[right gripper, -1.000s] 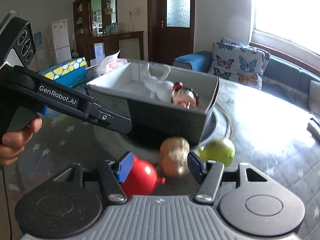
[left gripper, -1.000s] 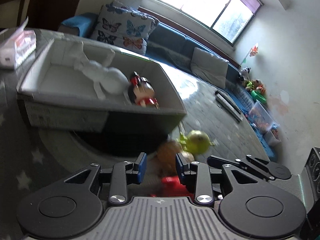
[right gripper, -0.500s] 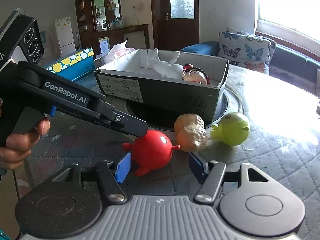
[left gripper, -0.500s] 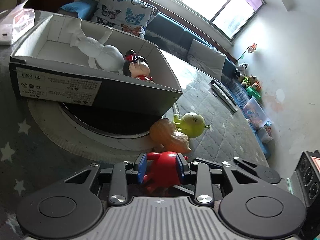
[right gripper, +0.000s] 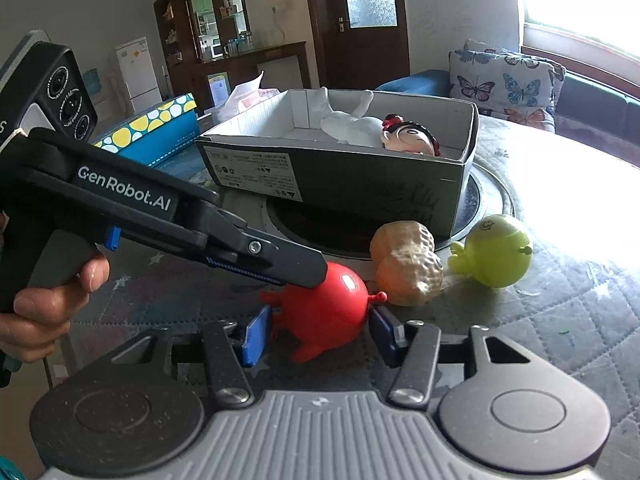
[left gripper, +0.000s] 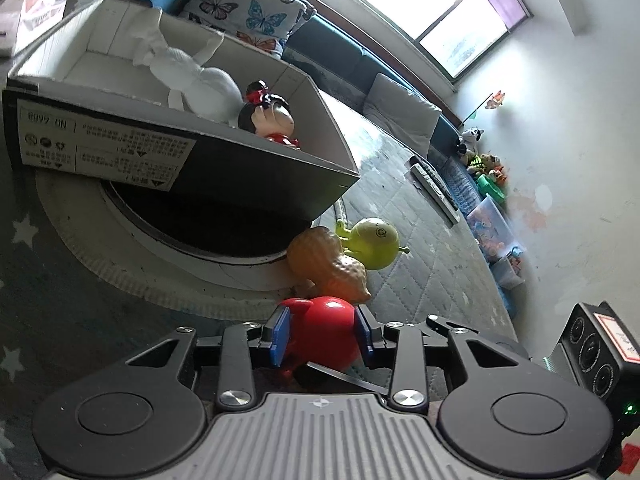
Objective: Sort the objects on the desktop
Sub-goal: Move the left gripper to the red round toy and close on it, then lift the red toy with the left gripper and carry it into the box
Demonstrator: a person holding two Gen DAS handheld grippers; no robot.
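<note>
**Red toy: now between my left jaws**

My left gripper [left gripper: 320,334] has closed on the red toy [left gripper: 324,324], on the worktop before the box [left gripper: 224,184]. My right gripper [right gripper: 318,334] stays open around it, not gripping. Lift-out comes next.

Bright window [left gripper: 420,4]; blue sofa [left gripper: 360,60] — butterfly cushion [left gripper: 244,12]; dark wooden door [right gripper: 356,20]

Quilted tabletop [right gripper: 560,320]; on it: red toy [right gripper: 328,312]; peanut toy [right gripper: 406,268]; green toy [right gripper: 494,250].

A glossy red toy [left gripper: 320,328] lies beside a tan peanut toy [left gripper: 326,264] and a green toy [left gripper: 374,244].
</note>
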